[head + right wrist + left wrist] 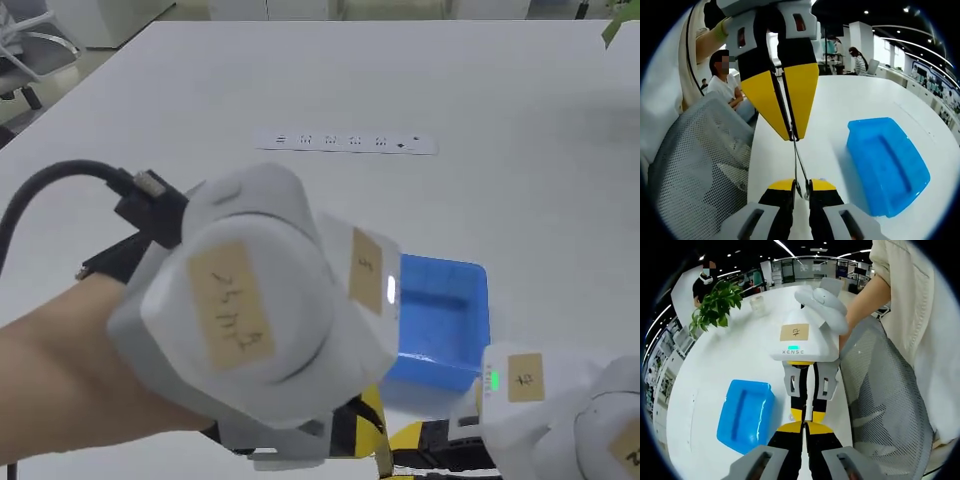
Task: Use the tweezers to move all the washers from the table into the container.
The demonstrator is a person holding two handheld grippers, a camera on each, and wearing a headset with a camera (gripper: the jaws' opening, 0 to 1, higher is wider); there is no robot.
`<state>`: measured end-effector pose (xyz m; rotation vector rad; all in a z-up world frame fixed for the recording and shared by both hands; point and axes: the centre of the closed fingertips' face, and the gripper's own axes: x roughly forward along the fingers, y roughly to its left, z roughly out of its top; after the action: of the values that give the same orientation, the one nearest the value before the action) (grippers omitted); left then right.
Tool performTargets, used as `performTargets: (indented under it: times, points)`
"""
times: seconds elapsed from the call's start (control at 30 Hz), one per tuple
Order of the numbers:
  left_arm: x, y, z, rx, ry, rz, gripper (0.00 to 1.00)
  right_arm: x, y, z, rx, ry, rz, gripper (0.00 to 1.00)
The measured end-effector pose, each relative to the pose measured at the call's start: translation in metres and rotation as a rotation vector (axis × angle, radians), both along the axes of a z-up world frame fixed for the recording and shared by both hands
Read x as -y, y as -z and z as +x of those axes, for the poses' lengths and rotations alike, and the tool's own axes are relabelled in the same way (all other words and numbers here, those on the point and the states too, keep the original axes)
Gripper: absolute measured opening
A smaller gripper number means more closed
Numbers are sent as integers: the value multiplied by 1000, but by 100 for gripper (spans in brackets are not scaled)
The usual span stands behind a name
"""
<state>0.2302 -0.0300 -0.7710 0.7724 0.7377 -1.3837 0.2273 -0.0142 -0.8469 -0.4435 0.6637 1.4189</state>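
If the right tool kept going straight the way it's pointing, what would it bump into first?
The left tool. It faces the right tool tip to tip, with the tweezers running between them. The exact gap is hard to judge.

Past the blue rectangular plastic container [445,266], the white tabletop [520,190] is wide open, just a flat white power strip [345,142] further out. Near side's jammed: left gripper [805,427] and right gripper [801,187] tip-to-tip, thin metal tweezers [796,160] between them.

- Left gripper [792,136]: rounded white housing, tan handwritten label, black cable [60,170], yellow-tipped black jaws.
- Right gripper [806,416]: white, green light, lettering possibly "XENSE".
- Cream sleeve [900,287].
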Motion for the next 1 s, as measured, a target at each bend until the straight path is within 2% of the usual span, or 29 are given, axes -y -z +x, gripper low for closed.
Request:
performTargets:
  times: [0.27, 0.43, 0.6, 0.7, 0.77, 0.83, 0.9, 0.93, 1.0]
  points:
    - [4, 1, -4, 6, 21, 7, 0, -1, -1, -1, 9, -7, 3, 7]
    - [0, 6, -3, 7, 16, 32, 0, -1, 0, 0, 7, 2, 2, 7]
    - [1, 5, -5, -1, 9, 23, 0, -1, -4, -1, 0, 11, 5, 11]
    - [1, 5, -5, -6, 3, 17, 0, -4, -21, -2, 14, 24, 48, 13]
    - [2, 5, -5, -12, -1, 12, 0, -5, -25, -1, 21, 31, 60, 13]
    - [4, 5, -5, -17, -3, 2, 0, -5, -24, 0, 32, 26, 56, 10]
    - [6, 4, -5, -18, -4, -10, 0, -1, -15, -1, 60, -17, 18, 5]
    - [6, 5, -6, -18, 2, -13, 0, -3, -15, 0, 54, -1, 32, 5]
    - [8, 7, -5, -2, 4, -32, 0, -2, -15, 0, 61, -16, 24, 4]
